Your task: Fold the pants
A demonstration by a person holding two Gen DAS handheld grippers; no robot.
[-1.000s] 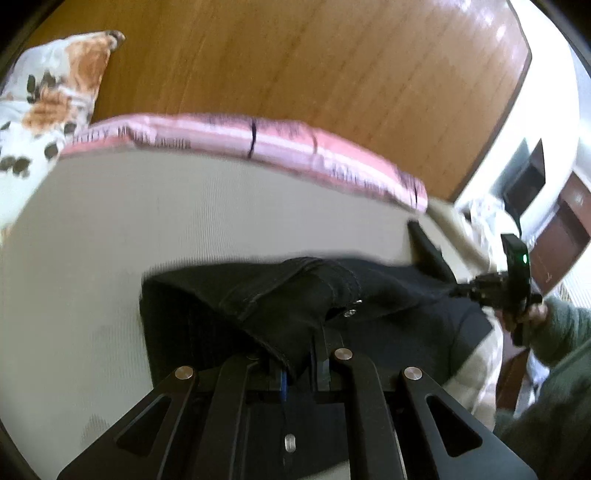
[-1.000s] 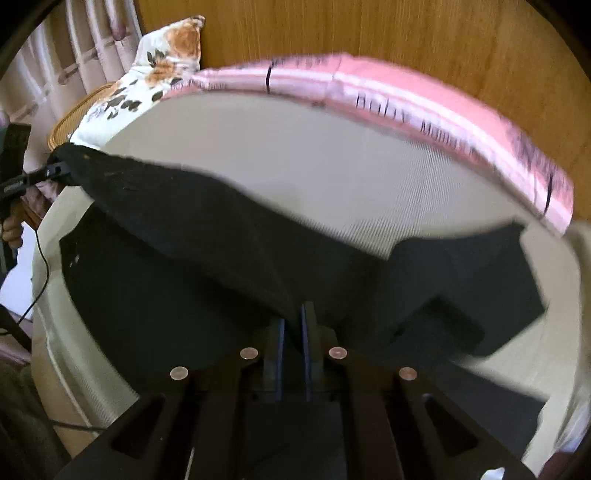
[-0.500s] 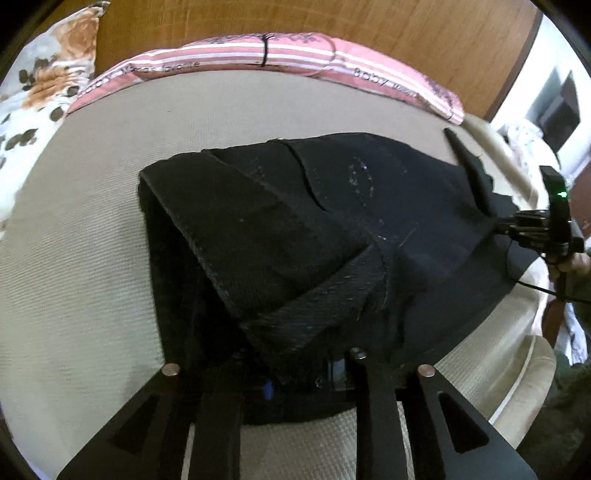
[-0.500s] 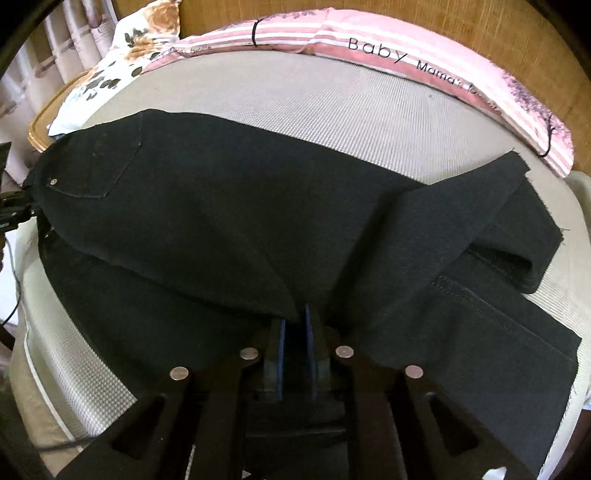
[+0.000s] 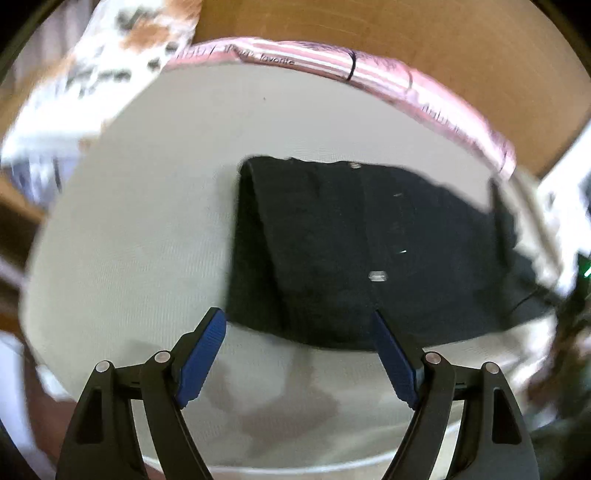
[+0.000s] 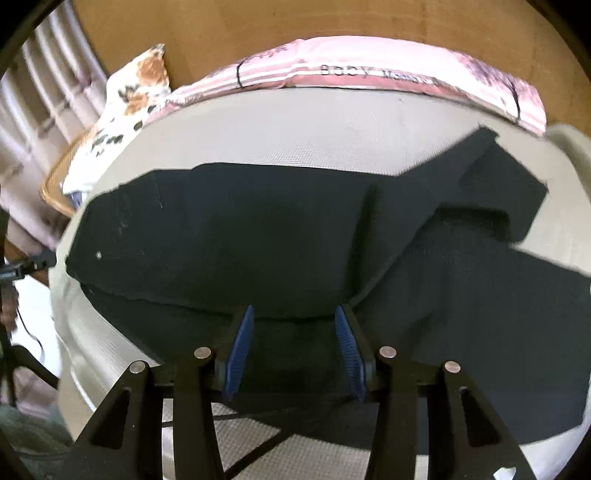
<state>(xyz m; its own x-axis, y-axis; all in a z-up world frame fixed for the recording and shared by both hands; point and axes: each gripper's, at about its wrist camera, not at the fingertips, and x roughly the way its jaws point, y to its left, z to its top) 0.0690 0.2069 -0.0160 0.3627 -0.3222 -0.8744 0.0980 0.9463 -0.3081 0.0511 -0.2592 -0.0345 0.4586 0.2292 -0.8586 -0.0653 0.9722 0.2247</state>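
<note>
The black pants [image 5: 354,251] lie folded lengthwise on a beige mattress [image 5: 147,240]. In the left wrist view their waist end faces me, with a metal button [image 5: 377,276] showing. My left gripper [image 5: 297,325] is open and empty, just short of the waist edge. In the right wrist view the pants [image 6: 258,240] stretch across the mattress [image 6: 332,133], the legs [image 6: 498,192] partly doubled over at the right. My right gripper [image 6: 293,314] is open and empty over the near edge of the pants.
A pink striped pillow [image 6: 369,70] lies along the far edge against a wooden headboard [image 6: 295,22]. A floral pillow [image 6: 129,96] sits at the far left over a wicker piece [image 6: 59,181]. The mattress front edge [image 5: 295,461] is near.
Both grippers have let go of the pants and opened. The pants now lie flat on the mattress. Both grippers have drawn back a little from the fabric.
</note>
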